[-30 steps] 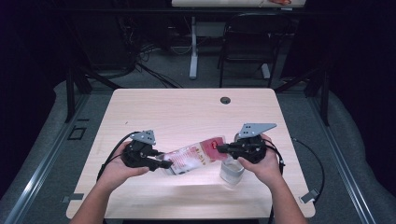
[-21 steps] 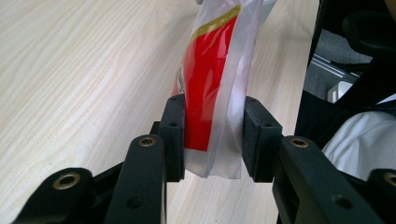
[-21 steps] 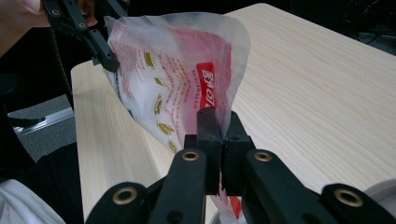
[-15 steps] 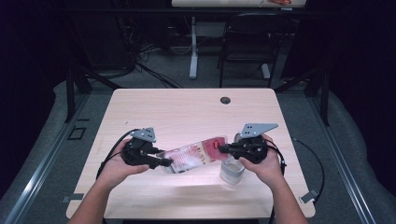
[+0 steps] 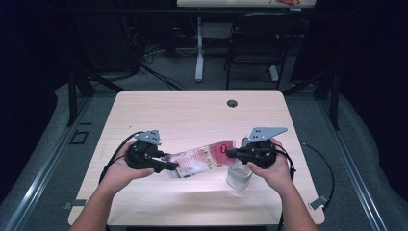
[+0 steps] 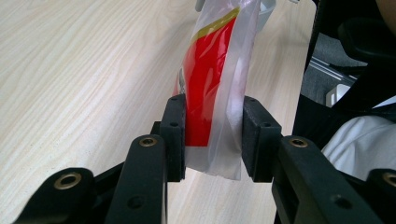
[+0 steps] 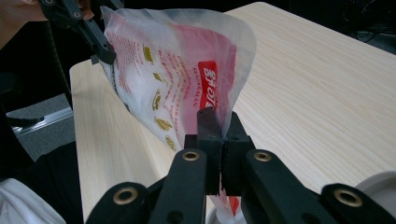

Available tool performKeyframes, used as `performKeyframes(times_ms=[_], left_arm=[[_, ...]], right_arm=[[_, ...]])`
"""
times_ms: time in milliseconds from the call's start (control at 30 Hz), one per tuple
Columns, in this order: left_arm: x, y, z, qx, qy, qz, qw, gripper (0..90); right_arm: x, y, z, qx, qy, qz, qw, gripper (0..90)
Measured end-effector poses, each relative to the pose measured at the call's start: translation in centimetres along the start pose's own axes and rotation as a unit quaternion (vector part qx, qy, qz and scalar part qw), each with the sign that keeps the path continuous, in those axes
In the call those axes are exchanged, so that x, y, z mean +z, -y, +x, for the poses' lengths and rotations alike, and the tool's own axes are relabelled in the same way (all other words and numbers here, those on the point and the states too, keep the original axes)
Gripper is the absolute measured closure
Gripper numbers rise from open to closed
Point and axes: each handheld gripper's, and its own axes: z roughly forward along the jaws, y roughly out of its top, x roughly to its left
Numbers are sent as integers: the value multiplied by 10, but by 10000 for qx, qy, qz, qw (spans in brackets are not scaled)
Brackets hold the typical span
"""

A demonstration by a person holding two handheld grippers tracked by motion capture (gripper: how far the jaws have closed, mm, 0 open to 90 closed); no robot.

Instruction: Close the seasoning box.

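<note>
Your left gripper [image 5: 169, 166]: clamped on bag's lower end | your right gripper [image 5: 230, 154]: pinched tight on its upper edge | plastic bag [image 5: 199, 160]: slung between both above the table [image 5: 192, 113], over the clear cup [image 5: 239, 176].

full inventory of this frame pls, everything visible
plastic bag: 1, clear with red print, held above table between both tools
clear cup: 1, transparent, on table under right tool
table: 1, light wood, centre
cable hole: 1, dark, table's far edge
chair: 1, black, behind table
left tool: 1, black, shut on bag's one end
right tool: 1, black, shut on bag's other end
hands: 2, holding the tools
</note>
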Motion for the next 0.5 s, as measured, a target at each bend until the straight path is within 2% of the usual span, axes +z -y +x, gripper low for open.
performKeyframes(times_ms=[500], left_arm=[[-3, -6, -1, 35, -5, -23, 10000, 661]], right_arm=[[-2, 1, 0, -15, 37, 32, 10000, 893]])
